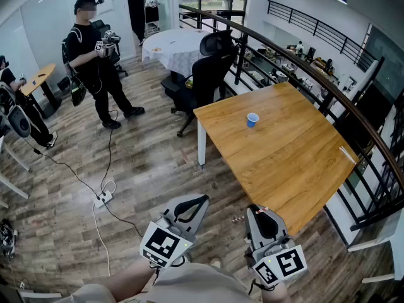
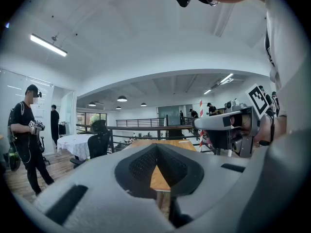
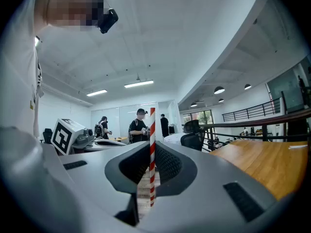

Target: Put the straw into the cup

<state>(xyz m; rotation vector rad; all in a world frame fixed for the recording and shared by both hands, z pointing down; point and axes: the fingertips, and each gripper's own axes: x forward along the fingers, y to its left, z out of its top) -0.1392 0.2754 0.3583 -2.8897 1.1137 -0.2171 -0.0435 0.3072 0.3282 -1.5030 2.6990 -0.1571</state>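
A small blue cup (image 1: 252,119) stands upright and alone on the wooden table (image 1: 297,163), toward its far side. Both grippers are held low in front of me, short of the table's near corner and well away from the cup. My right gripper (image 1: 257,209) (image 3: 151,152) is shut on a red-and-white striped straw (image 3: 152,130), which stands upright between its jaws. My left gripper (image 1: 199,200) (image 2: 156,155) has its jaws together with nothing between them. In the left gripper view the table (image 2: 160,143) lies straight ahead; the cup does not show there.
A black railing (image 1: 328,87) runs along the table's far and right sides. A black office chair (image 1: 211,68) stands at the table's far left corner. A person (image 1: 95,62) holding grippers stands at the left, and a cable with a power strip (image 1: 104,198) lies on the wood floor.
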